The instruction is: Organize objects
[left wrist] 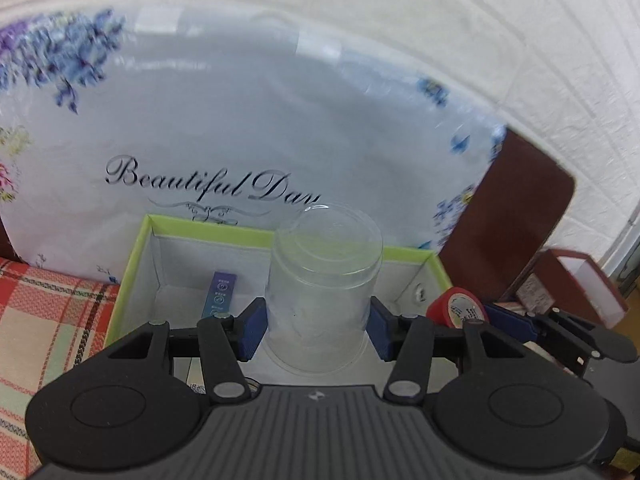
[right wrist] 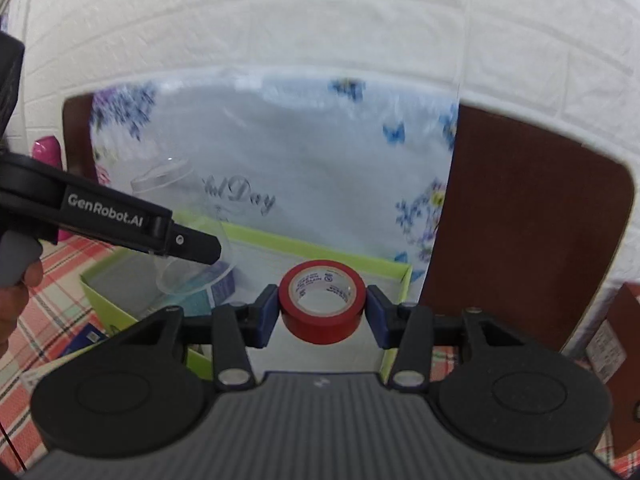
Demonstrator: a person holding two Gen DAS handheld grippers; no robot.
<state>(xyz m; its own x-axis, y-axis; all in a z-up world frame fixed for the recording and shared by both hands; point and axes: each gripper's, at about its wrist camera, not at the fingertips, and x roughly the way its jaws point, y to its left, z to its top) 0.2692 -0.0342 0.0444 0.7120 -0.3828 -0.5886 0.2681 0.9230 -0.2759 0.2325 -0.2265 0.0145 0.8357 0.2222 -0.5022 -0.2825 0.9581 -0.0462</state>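
Left gripper [left wrist: 316,322]: blue pads pinching a clear plastic cup [left wrist: 322,280], held upside down.
Right gripper [right wrist: 322,314]: pads pinching a red roll of tape [right wrist: 322,300], its hole facing the camera.
Cup position: above the open white box with green rim [left wrist: 200,226].
Tape position: over the box's 3 o'clock end.
Box contents: a purple-blue slim packet [left wrist: 220,294] at 9 o'clock.
Backdrop: a floral "Beautiful Day" bag [left wrist: 240,120] at 12 o'clock.

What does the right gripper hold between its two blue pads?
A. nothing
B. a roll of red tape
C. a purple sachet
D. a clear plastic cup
B: in the right wrist view the blue pads press on both sides of the roll of red tape, above the green box.
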